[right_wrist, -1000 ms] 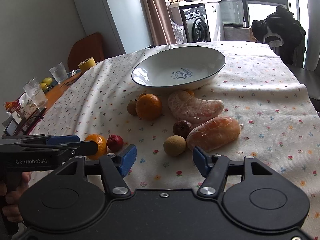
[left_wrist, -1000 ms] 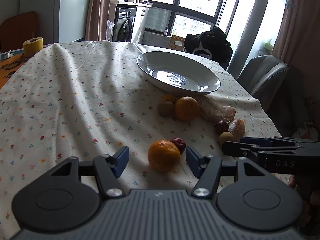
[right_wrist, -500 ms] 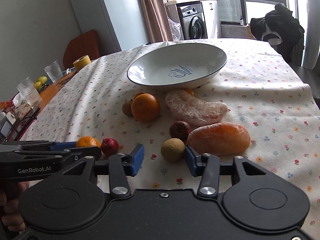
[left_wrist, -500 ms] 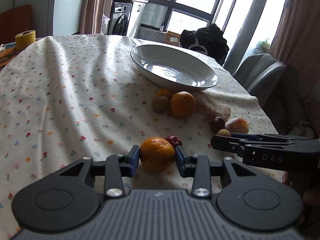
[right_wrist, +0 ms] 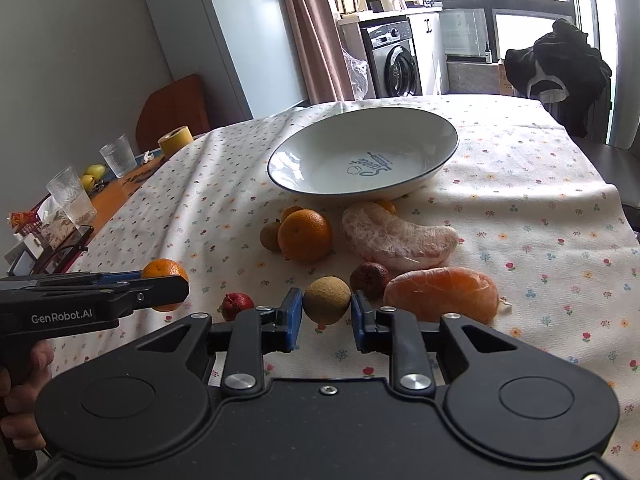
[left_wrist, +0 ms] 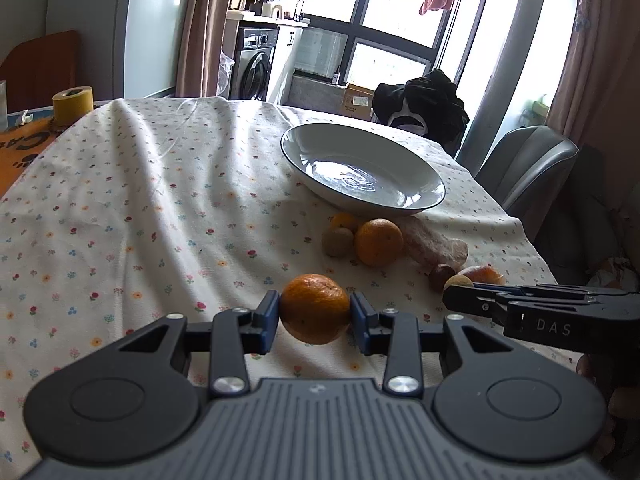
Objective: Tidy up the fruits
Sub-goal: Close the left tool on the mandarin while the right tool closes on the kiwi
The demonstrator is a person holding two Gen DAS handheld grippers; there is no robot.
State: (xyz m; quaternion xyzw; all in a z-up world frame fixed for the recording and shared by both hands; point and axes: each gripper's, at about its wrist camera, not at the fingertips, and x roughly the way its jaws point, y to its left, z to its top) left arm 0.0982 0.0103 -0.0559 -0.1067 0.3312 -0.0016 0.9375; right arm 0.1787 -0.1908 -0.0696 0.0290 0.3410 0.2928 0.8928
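Note:
My left gripper (left_wrist: 315,313) is shut on a small orange (left_wrist: 315,307) and holds it a little above the flowered cloth. From the right wrist view, that orange (right_wrist: 165,271) shows behind the left gripper's fingertips (right_wrist: 176,290). My right gripper (right_wrist: 326,314) is shut on a tan round fruit (right_wrist: 327,300) that sits low at the cloth. The white plate (right_wrist: 442,152) is behind the fruit pile with nothing in it. Before it lie a big orange (right_wrist: 305,235), a pale peeled segment (right_wrist: 396,236), an orange peeled segment (right_wrist: 444,294), a dark brown fruit (right_wrist: 369,276) and a small red fruit (right_wrist: 237,306).
A second tan fruit (right_wrist: 270,236) rests beside the big orange. At the table's left end are a yellow tape roll (left_wrist: 73,104) and drinking glasses (right_wrist: 72,196). A grey chair (left_wrist: 528,168) stands past the right table edge.
My left gripper closed on the small orange and raised it off the cloth. My right gripper moved forward and closed onto the tan round fruit.

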